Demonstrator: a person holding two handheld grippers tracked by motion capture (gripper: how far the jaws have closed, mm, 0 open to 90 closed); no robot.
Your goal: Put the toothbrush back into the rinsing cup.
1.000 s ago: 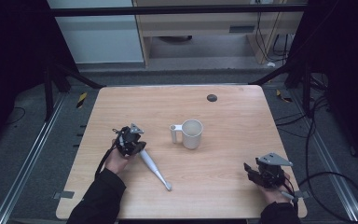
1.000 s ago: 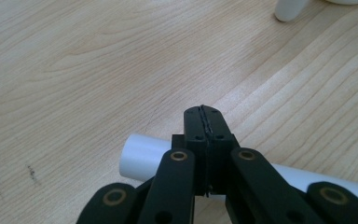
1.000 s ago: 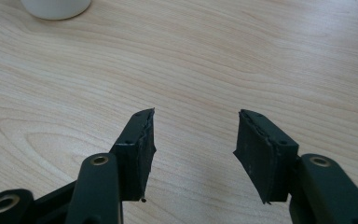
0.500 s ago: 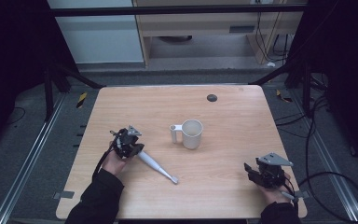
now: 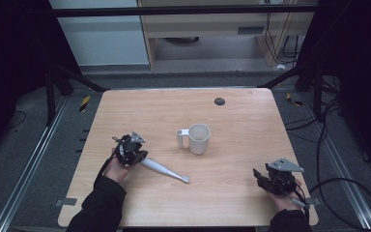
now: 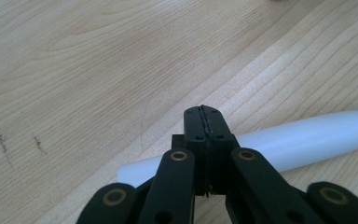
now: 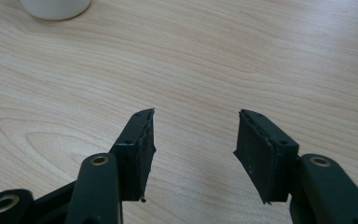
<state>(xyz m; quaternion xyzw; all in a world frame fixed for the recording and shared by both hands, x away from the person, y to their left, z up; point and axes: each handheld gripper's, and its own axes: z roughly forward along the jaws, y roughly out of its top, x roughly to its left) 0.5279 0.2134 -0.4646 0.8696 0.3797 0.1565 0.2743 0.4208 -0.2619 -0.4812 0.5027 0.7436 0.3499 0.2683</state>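
The white pestle-like stick [image 5: 164,170] lies flat on the bench [image 5: 241,130], slanting from your left gripper [image 5: 136,155] toward the near middle. In the left gripper view that stick [image 6: 307,140] passes beneath the fingers [image 6: 204,135], which are clenched together with nothing between them. A white mug [image 5: 197,138] stands upright mid-bench, handle toward your left. Your right gripper [image 5: 265,180] rests near the front right corner, fingers [image 7: 137,144] spread wide, released.

I can't see any words, numbers or signs to read anywhere, not on the table, the cup or the tools.
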